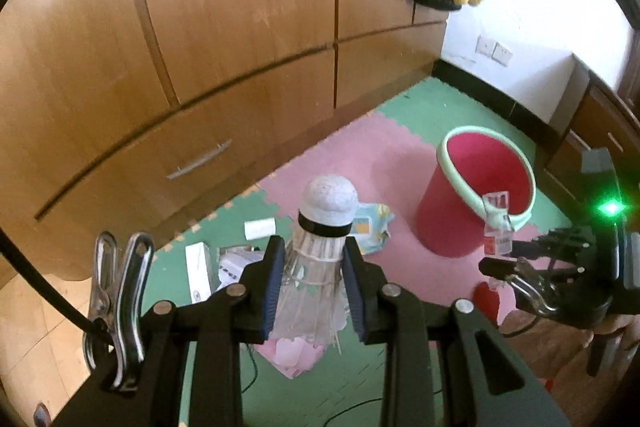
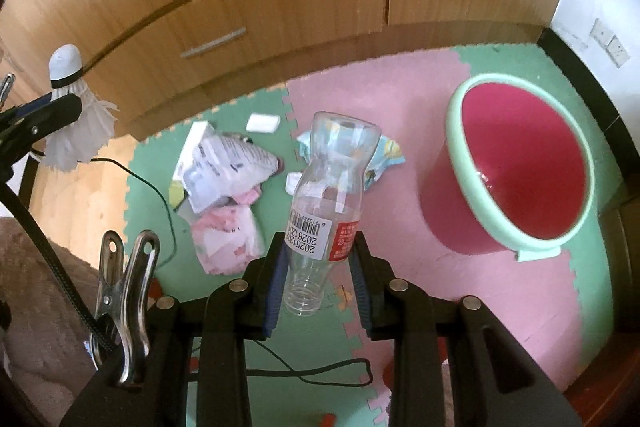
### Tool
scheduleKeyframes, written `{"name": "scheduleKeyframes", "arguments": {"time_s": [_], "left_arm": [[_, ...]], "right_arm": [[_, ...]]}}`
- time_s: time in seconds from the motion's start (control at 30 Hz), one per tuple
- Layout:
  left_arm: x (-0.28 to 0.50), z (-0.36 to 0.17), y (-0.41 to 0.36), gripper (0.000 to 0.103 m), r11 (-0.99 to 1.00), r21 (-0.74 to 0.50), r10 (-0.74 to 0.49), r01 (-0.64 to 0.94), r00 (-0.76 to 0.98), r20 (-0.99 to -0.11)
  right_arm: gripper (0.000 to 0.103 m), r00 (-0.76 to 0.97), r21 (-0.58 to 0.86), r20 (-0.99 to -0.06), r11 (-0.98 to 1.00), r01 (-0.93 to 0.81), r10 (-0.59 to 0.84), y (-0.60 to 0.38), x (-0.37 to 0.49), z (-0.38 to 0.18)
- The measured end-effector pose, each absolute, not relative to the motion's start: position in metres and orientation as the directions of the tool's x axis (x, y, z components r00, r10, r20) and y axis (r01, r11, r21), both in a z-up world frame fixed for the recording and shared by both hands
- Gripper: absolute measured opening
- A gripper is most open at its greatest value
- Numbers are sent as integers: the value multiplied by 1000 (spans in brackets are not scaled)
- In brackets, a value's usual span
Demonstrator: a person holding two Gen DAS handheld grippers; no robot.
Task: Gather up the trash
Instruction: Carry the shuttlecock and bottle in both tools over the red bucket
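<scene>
Left gripper (image 1: 314,289) clamps shuttlecock (image 1: 320,259) by fragile feather skirt; right gripper (image 2: 320,281) pinches light, slippery plastic bottle (image 2: 326,211) near neck.

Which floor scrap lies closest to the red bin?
The crumpled blue-and-yellow wrapper on the pink mat; the white papers and small white box lie farther from the bin, on green tiles.

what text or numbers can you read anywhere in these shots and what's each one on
"2025120" above "2026120", each cut off at the label's edge: white label on the clear bottle in the right gripper.
Barcode digits on that label: too small to read.
Red panel of the bottle label: print blurred.
Crumpled papers on the floor mat: printed, unreadable.
Shuttlecock in the left gripper: no text.
</scene>
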State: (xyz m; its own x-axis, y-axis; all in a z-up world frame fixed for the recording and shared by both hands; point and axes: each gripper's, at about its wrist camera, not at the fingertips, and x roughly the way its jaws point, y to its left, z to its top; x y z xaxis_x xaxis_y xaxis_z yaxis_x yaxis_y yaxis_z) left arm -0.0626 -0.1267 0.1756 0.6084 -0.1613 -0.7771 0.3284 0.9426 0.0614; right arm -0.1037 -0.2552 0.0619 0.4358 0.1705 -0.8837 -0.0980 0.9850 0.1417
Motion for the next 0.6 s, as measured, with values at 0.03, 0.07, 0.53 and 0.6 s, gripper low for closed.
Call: {"name": "scheduleKeyframes", "arguments": {"time_s": [0.03, 0.07, 0.53, 0.6], "left_arm": [[-65, 183, -127, 30, 942, 54, -173, 332, 615, -770], [-67, 189, -127, 30, 940, 49, -181, 337, 618, -765], [-78, 217, -187, 30, 884, -130, -380, 449, 528, -760], [-77, 215, -201, 30, 875, -142, -394, 463, 511, -764]], "right_arm": [[31, 446, 144, -879, 985, -96, 172, -256, -106, 67], [31, 456, 147, -873, 985, -91, 172, -258, -108, 73], [31, 565, 139, -817, 990, -6, 118, -309, -112, 124], [31, 573, 149, -812, 989, 22, 110, -322, -109, 127]]}}
